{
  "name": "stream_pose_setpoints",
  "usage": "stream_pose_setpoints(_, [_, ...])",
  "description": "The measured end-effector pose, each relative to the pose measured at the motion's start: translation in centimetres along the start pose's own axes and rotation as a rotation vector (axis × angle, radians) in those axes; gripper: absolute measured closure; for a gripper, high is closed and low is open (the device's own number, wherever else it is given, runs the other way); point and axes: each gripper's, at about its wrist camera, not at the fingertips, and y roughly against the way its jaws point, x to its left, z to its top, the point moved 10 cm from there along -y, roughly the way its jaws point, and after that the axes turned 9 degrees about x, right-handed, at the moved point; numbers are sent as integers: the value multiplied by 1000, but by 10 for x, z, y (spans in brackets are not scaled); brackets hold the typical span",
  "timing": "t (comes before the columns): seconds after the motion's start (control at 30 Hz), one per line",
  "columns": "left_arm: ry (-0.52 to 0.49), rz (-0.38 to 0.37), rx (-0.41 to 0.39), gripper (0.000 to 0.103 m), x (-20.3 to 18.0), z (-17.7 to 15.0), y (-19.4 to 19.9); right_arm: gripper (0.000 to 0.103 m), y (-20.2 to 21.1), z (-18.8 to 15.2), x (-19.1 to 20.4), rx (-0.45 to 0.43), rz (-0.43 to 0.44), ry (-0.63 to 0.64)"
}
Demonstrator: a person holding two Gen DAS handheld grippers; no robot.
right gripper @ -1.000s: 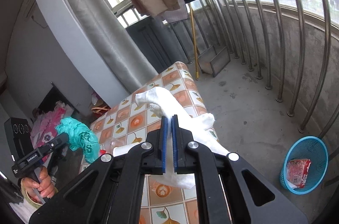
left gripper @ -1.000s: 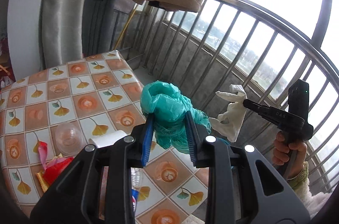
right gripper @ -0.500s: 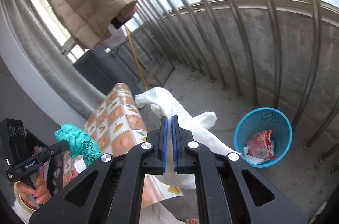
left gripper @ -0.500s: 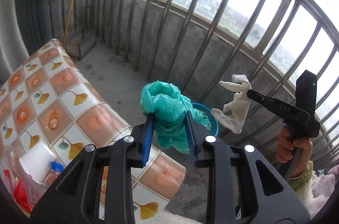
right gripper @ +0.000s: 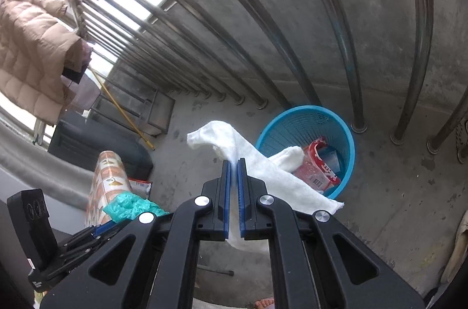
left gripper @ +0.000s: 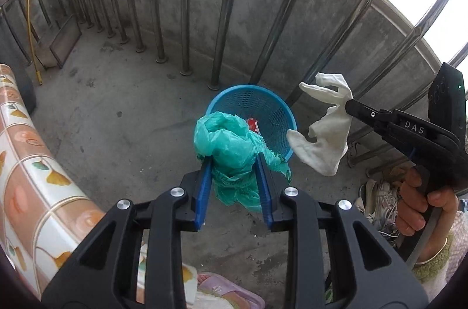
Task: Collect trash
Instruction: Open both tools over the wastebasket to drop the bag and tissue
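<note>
Lettering "DAS" on right gripper (left gripper: 348, 104), pinched tight on white cloth (left gripper: 324, 139); left gripper (left gripper: 234, 162) clamps green plastic bag (left gripper: 231, 145) above blue basket (left gripper: 272, 110).

You're on a balcony with a stained concrete floor (left gripper: 122, 104). Steel railing bars (left gripper: 187, 1) curve up off it, daylight pouring through, and a tan puffer jacket (right gripper: 32, 51) hangs on them.

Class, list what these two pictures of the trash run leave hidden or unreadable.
- Blue basket: near rim and most contents hidden by the green plastic bag, left wrist view.
- Red packet: print too small to read; part covered by the white cloth, right wrist view.
- Tiled table: cut off at the left edge.
</note>
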Motion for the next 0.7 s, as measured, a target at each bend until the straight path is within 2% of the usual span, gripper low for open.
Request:
stream_pose_setpoints(0.2, [3, -44, 46, 74, -14, 31, -54, 96, -49, 27, -26, 5, -7, -78])
stream_pose_setpoints(0.3, [16, -32, 62, 58, -12, 44, -80, 95, -77, 41, -48, 12, -85, -107])
stream_pose_setpoints(0.33, [29, -13, 61, 54, -8, 46, -84, 90, -89, 42, -58, 33, -109, -121])
stream_pose_setpoints(0.37, [41, 5, 60, 54, -5, 49, -88, 80, -98, 42, -67, 49, -137, -133])
stream_pose_setpoints(0.4, [47, 9, 62, 53, -5, 49, -89, 75, -103, 41, -74, 61, -162, -140])
stream_pose_setpoints(0.5, [43, -8, 49, 46, -4, 46, -76, 66, -111, 34, -80, 75, -178, -128])
stream_pose_setpoints(0.57, [26, 19, 28, 41, 3, 43, -62, 57, -111, 27, -80, 74, -184, -117])
stream_pose_setpoints(0.7, [-3, 67, 0, 35, 20, 39, -20, 51, -101, 11, -72, 72, -167, -115])
